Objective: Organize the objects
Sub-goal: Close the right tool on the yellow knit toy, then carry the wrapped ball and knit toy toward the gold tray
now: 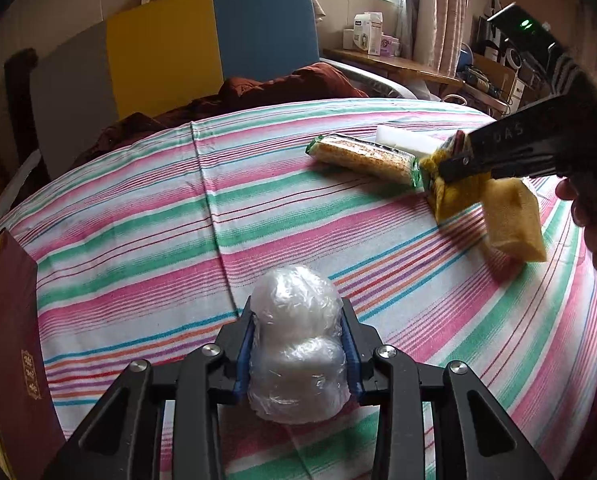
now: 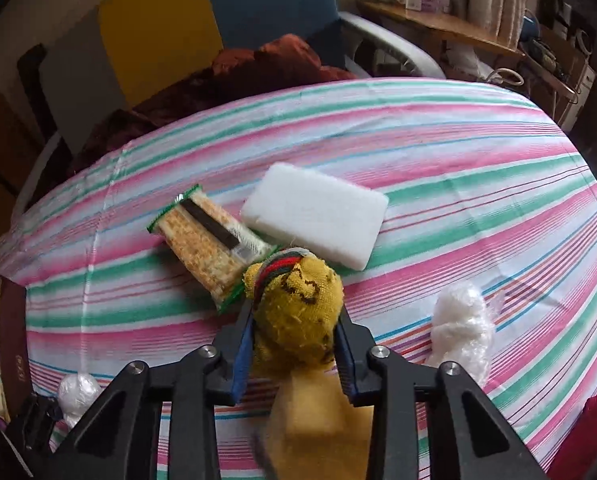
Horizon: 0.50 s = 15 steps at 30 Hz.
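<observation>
My left gripper (image 1: pixel 296 312) is shut on a white bundle wrapped in clear plastic (image 1: pixel 294 344), low over the striped cloth (image 1: pixel 138 220). My right gripper (image 2: pixel 296 312) is shut on a mustard-yellow fabric piece with a red and green band (image 2: pixel 302 300). In the left wrist view this right gripper (image 1: pixel 448 166) holds the fabric (image 1: pixel 456 198) just above the cloth. A yellow sponge (image 2: pixel 318 412) sits right under it and also shows as the sponge (image 1: pixel 514 220). A cracker pack (image 2: pixel 206 240) and a white foam block (image 2: pixel 318 216) lie just beyond.
A second plastic-wrapped white bundle (image 2: pixel 462 328) lies to the right of my right gripper. A maroon box (image 1: pixel 14 340) stands at the left edge. A brown blanket (image 1: pixel 278 84) and a chair sit behind the surface. A person's hand (image 1: pixel 594 220) is at the right.
</observation>
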Each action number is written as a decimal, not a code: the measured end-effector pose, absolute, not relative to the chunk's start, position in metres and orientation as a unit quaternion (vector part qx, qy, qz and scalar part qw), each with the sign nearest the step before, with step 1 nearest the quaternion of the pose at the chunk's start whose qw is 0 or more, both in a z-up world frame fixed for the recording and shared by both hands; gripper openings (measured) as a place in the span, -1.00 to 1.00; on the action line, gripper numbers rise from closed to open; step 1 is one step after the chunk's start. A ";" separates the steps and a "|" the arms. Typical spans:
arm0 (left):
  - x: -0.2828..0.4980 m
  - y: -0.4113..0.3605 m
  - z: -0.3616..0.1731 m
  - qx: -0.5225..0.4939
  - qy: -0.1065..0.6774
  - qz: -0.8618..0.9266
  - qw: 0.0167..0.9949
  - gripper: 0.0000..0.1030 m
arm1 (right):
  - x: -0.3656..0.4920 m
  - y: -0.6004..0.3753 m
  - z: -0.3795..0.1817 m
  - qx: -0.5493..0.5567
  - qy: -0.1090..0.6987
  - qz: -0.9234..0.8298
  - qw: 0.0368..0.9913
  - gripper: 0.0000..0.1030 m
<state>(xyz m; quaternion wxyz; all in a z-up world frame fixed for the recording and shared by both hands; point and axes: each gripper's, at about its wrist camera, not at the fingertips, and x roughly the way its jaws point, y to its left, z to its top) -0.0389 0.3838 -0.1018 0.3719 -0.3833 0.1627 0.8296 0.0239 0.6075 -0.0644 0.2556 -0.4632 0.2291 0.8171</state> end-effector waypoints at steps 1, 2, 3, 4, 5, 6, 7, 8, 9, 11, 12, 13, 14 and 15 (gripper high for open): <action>-0.038 0.381 -0.101 -0.384 0.160 0.830 0.371 -0.29 | 0.026 0.608 -0.059 -0.450 0.232 0.824 0.256 -0.33; -0.037 0.379 -0.101 -0.385 0.157 0.830 0.372 -0.30 | 0.030 0.608 -0.053 -0.435 0.238 0.831 0.255 -0.33; -0.037 0.376 -0.100 -0.386 0.152 0.829 0.374 -0.30 | 0.031 0.607 -0.049 -0.425 0.240 0.836 0.252 -0.33; -0.036 0.374 -0.100 -0.387 0.149 0.829 0.375 -0.30 | 0.033 0.607 -0.044 -0.413 0.243 0.842 0.246 -0.33; -0.035 0.371 -0.100 -0.387 0.148 0.829 0.375 -0.30 | 0.034 0.606 -0.042 -0.408 0.243 0.846 0.243 -0.33; -0.034 0.370 -0.099 -0.388 0.148 0.830 0.373 -0.30 | 0.034 0.605 -0.040 -0.405 0.242 0.848 0.241 -0.33; -0.032 0.368 -0.099 -0.389 0.148 0.830 0.370 -0.30 | 0.033 0.605 -0.039 -0.406 0.240 0.850 0.236 -0.33; -0.030 0.365 -0.098 -0.389 0.148 0.831 0.369 -0.30 | 0.031 0.603 -0.039 -0.407 0.237 0.851 0.232 -0.33; -0.026 0.363 -0.098 -0.388 0.150 0.831 0.370 -0.30 | 0.029 0.600 -0.038 -0.408 0.230 0.854 0.228 -0.33; -0.020 0.360 -0.099 -0.379 0.160 0.834 0.368 -0.30 | 0.027 0.593 -0.036 -0.410 0.221 0.858 0.218 -0.33; -0.018 0.360 -0.099 -0.375 0.165 0.836 0.366 -0.30 | 0.028 0.589 -0.035 -0.410 0.217 0.860 0.214 -0.33; -0.016 0.360 -0.100 -0.373 0.168 0.837 0.364 -0.29 | 0.025 0.585 -0.035 -0.409 0.214 0.864 0.202 -0.33; -0.016 0.360 -0.100 -0.372 0.168 0.837 0.364 -0.29 | 0.024 0.579 -0.033 -0.406 0.210 0.870 0.185 -0.33; -0.016 0.360 -0.100 -0.372 0.167 0.837 0.364 -0.29 | 0.024 0.571 -0.032 -0.404 0.207 0.875 0.169 -0.33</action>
